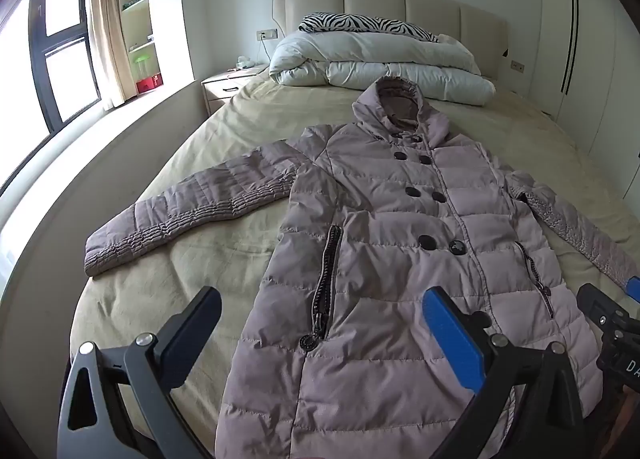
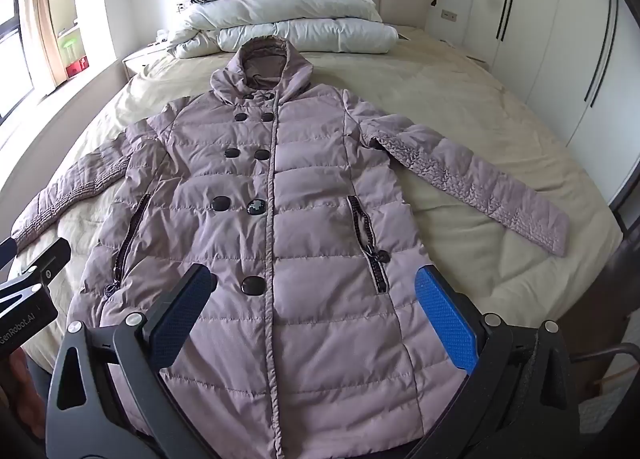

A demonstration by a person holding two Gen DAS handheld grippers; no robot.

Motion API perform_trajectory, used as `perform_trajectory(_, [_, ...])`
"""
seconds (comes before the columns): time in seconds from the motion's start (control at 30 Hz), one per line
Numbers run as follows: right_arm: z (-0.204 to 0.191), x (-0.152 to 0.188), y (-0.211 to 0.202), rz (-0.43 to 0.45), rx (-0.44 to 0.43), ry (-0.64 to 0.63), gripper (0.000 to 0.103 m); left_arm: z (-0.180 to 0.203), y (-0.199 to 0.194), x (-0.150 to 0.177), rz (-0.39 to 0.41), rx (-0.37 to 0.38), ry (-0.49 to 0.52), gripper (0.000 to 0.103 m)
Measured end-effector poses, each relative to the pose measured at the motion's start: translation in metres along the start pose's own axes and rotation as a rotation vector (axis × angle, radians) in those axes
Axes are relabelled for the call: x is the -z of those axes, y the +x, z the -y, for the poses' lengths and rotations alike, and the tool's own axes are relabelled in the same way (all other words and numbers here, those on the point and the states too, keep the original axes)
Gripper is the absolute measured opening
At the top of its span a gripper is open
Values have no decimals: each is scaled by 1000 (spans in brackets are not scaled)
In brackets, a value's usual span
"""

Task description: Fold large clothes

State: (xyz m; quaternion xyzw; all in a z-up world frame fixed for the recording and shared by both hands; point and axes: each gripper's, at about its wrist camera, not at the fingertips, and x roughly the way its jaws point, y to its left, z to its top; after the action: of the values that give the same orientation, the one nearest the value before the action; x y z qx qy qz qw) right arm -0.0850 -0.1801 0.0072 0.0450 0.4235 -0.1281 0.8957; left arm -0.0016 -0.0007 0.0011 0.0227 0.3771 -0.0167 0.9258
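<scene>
The hooded down coat [image 2: 280, 195] lies flat and face up on the bed [image 2: 480, 131], sleeves spread out. It looks soft, puffy and light, with smooth cloth that may slip; a cuff or the hem seems best to pinch. Its hem is cut off below both views. The left hand-held gripper [image 1: 320, 331] and right hand-held gripper [image 2: 316, 307] hover spread wide, holding nothing.

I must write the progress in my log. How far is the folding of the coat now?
Done: the coat lies spread flat, front up and buttoned, on the bed, with both sleeves out to the sides. In hand: nothing; the left gripper and right gripper hover over the lower part with jaws open. Left: all folds, as the left sleeve, right sleeve and hood are unfolded.
</scene>
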Motion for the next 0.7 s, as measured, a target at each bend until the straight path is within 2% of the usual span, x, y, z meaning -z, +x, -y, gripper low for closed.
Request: perform_trajectory(0.7, [-1, 2, 1, -4, 0, -1, 103, -1, 1, -1, -13, -4, -8, 103])
